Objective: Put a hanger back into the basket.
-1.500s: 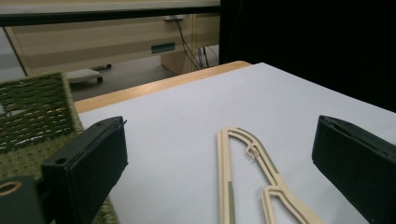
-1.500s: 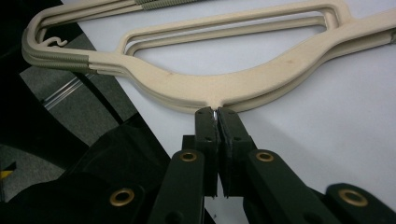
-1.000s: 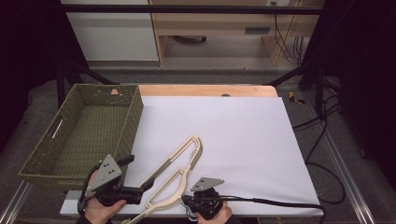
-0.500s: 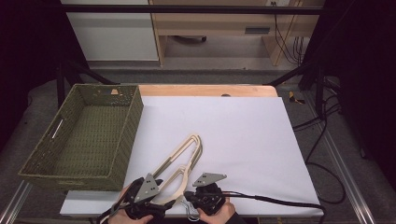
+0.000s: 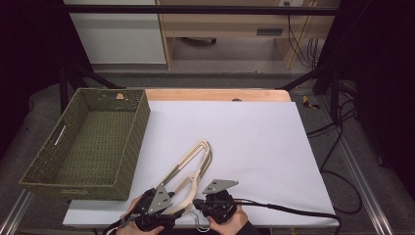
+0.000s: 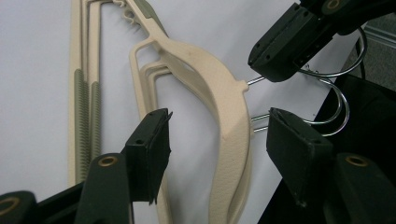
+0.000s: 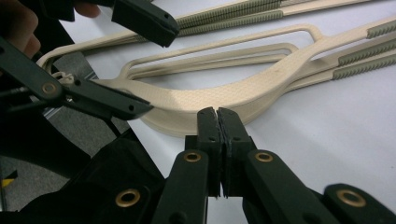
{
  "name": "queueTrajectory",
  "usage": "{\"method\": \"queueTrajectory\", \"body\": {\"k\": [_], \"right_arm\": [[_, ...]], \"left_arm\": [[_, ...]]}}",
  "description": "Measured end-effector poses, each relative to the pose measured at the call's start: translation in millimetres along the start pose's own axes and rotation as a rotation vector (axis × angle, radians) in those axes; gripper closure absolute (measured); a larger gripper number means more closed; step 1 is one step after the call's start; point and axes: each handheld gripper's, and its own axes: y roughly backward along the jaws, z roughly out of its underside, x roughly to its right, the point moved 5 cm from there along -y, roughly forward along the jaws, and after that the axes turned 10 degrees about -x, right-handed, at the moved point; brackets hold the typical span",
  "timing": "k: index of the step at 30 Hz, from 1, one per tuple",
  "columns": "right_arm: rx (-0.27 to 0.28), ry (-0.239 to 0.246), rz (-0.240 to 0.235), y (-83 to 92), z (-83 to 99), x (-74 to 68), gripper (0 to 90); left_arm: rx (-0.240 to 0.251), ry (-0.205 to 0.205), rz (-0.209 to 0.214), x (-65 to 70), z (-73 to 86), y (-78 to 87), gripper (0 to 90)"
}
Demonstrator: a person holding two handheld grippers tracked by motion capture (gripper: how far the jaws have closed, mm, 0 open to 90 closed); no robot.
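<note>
Left gripper [image 6: 215,140] has slid in, jaws spread astride the hangers [image 6: 219,107]; right gripper [image 7: 217,116] pressed together.

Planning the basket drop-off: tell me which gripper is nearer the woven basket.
Left. The left gripper sits just below the basket's near right corner; the right gripper lies farther right, beyond the hangers.

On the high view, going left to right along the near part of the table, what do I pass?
Green woven basket → left hand-held gripper → right hand-held gripper → black cable trailing off to the right.
</note>
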Motion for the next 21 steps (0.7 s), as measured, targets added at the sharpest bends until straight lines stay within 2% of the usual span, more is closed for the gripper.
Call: {"method": "queueTrajectory", "body": {"k": [6, 13, 15, 16, 17, 20, 21], "right_arm": [[0.001, 0.01, -0.012, 4.1, -3.6, 1.2, 89.2], [0.008, 0.004, -0.015, 7.6, -7.3, 2.7, 89.2], [0.009, 0.014, -0.017, 8.6, -8.0, 3.3, 89.2], [0.009, 0.014, -0.017, 8.6, -8.0, 3.3, 89.2], [0.007, 0.013, -0.015, 9.4, -8.6, 3.4, 89.2], [0.009, 0.017, -0.018, 10.4, -9.2, 3.3, 89.2], [0.008, 0.017, -0.015, 10.8, -9.4, 3.2, 89.1]], "left_arm": [[0.003, 0.012, 0.016, 0.5, -0.8, 0.7, 38.7], [-0.057, -0.003, -0.005, 2.3, 0.4, -11.8, 42.8], [-0.081, -0.004, -0.001, 1.7, 0.8, -15.7, 49.7], [-0.087, -0.004, 0.001, 1.8, 0.9, -16.9, 49.7], [-0.1, -0.006, 0.003, 2.1, 1.1, -18.8, 55.2], [-0.105, -0.003, 0.011, 2.3, 1.1, -19.4, 64.0], [-0.108, 0.0, 0.018, 2.1, 1.2, -19.8, 64.0]]}}
